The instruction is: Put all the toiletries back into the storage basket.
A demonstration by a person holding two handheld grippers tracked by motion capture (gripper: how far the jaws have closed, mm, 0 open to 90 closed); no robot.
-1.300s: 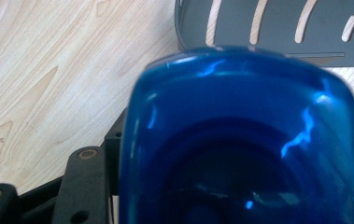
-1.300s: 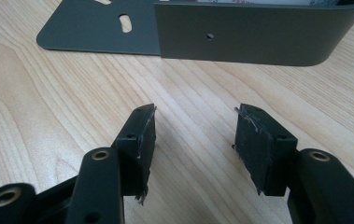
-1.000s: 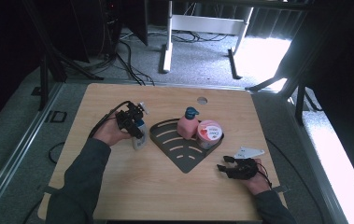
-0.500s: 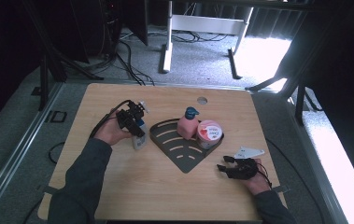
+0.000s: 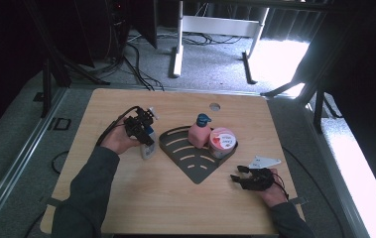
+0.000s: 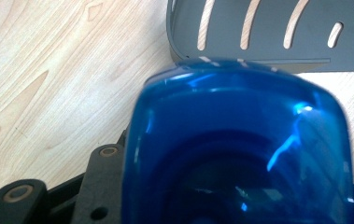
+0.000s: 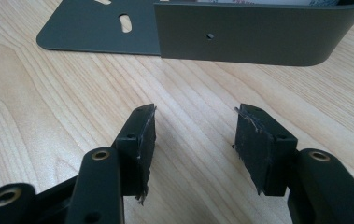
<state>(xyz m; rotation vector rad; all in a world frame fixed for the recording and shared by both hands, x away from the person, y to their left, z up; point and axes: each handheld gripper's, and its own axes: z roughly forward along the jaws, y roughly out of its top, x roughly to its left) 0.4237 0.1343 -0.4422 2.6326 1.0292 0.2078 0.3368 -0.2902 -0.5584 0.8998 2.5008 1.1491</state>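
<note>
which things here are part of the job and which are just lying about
In the job:
- blue-capped bottle, between the jaws of the left gripper
- dark slotted corner tray
- pink pump bottle and round pink-lidded tub, standing in the tray

Lying about:
- right gripper, open over bare table
- round hole in the tabletop

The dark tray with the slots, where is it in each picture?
High view: dark slotted tray at the table's middle, between both grippers.
Left gripper view: along the top edge, behind the blue cap.
Right gripper view: across the top, beyond the open jaws.
Shared landmark: its slots.
</note>
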